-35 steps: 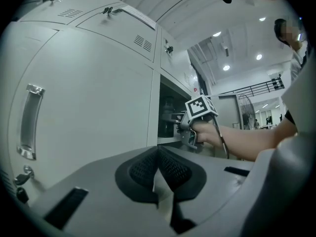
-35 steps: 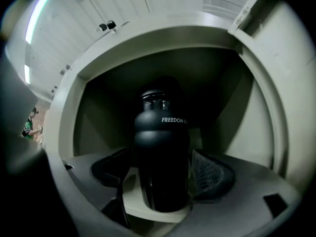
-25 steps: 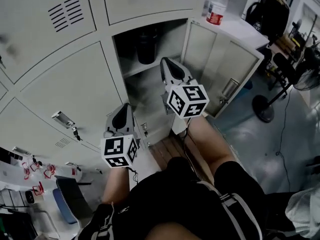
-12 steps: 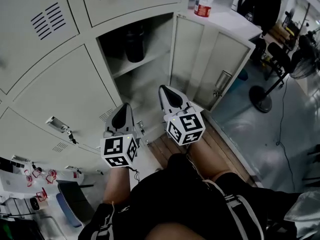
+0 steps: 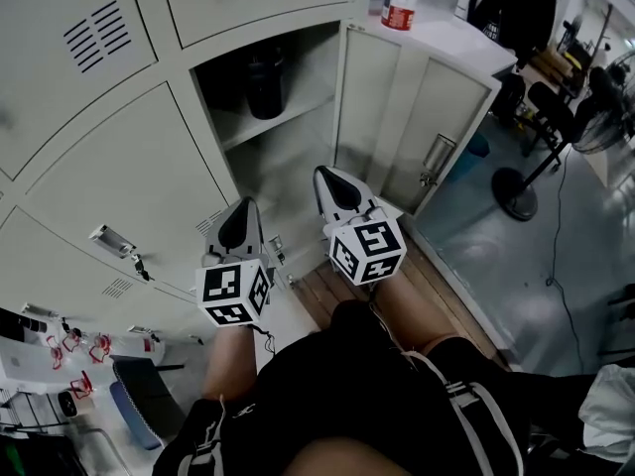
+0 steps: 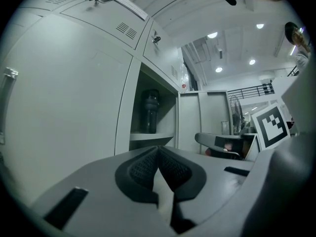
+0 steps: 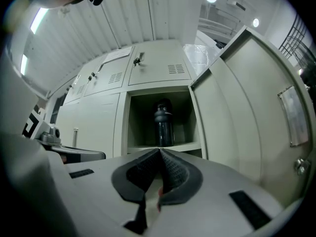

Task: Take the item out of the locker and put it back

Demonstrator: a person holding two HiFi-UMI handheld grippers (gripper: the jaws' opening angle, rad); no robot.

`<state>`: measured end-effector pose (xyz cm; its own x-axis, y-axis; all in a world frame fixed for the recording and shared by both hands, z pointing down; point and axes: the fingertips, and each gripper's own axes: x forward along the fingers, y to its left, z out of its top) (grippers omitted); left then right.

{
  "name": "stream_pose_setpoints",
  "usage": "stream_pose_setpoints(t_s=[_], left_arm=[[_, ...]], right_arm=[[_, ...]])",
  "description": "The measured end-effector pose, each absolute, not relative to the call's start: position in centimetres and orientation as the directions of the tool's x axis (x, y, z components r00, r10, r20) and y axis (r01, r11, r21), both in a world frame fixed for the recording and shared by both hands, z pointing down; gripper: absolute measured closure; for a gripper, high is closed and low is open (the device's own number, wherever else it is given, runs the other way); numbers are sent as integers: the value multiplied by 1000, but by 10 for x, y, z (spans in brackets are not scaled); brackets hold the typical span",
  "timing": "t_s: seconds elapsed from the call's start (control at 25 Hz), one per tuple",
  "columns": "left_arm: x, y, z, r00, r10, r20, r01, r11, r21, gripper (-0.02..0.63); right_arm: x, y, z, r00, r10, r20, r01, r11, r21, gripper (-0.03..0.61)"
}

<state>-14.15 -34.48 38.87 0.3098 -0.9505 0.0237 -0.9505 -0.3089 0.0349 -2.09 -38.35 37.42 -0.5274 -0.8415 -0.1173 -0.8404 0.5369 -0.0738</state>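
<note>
The dark bottle stands upright on the shelf of the open locker compartment, at 11 o'clock in your head view, untouched. The locker door stands open at the bottle's 3 o'clock. Your right gripper sits below the compartment, jaws pressed together on nothing. Your left gripper, at the right one's 8 o'clock, is likewise closed and empty. Both are well apart from the bottle.

Right gripper with jaws together and empty, facing an open locker holding a dark bottle upright on its shelf.
</note>
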Motion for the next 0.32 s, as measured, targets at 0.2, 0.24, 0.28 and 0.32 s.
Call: stream_pose_setpoints(t_s=[0.2, 0.24, 0.28, 0.32], left_arm=[[-143, -343, 386, 309, -951, 16, -951, -308, 33, 601], [-144, -342, 385, 309, -951, 15, -951, -308, 32, 601], [-144, -342, 385, 309, -951, 14, -951, -309, 32, 601], [-144, -341, 384, 309, -951, 13, -951, -309, 32, 601]], right_arm=[[-22, -380, 371, -529, -840, -122, -839, 539, -71, 565], [-22, -379, 371, -530, -839, -123, -839, 540, -70, 565], [-22, -378, 370, -530, -839, -125, -839, 540, -69, 565], [-22, -377, 370, -530, -839, -126, -839, 540, -69, 565]])
